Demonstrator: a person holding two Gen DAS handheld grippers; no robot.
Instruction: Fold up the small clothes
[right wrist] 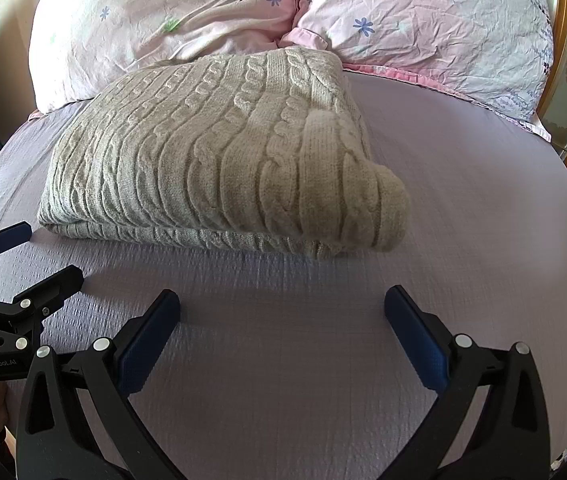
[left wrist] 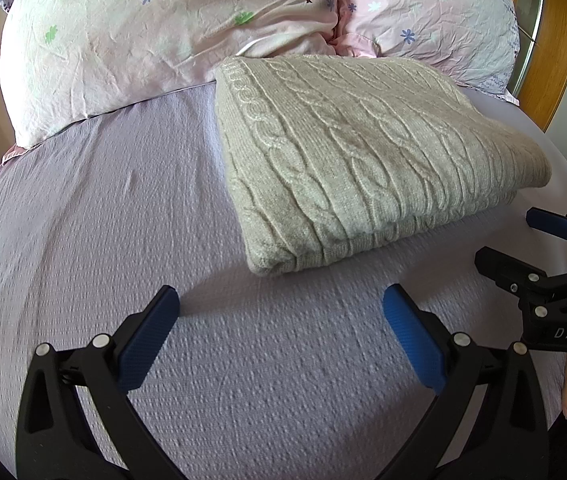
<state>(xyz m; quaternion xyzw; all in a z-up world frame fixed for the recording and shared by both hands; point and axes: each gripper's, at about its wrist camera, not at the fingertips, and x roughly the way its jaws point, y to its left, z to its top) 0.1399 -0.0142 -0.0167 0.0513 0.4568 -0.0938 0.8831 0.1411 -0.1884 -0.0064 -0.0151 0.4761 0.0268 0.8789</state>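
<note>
A beige cable-knit sweater lies folded into a thick rectangle on the lilac bed sheet; it also shows in the right wrist view, one rounded corner nearest me. My left gripper is open and empty, just short of the sweater's near corner. My right gripper is open and empty, a little back from the sweater's front edge. The right gripper also shows at the right edge of the left wrist view, and the left gripper at the left edge of the right wrist view.
Two pink floral pillows lie against the head of the bed behind the sweater. A wooden bed frame runs along the right. The sheet stretches flat around the sweater.
</note>
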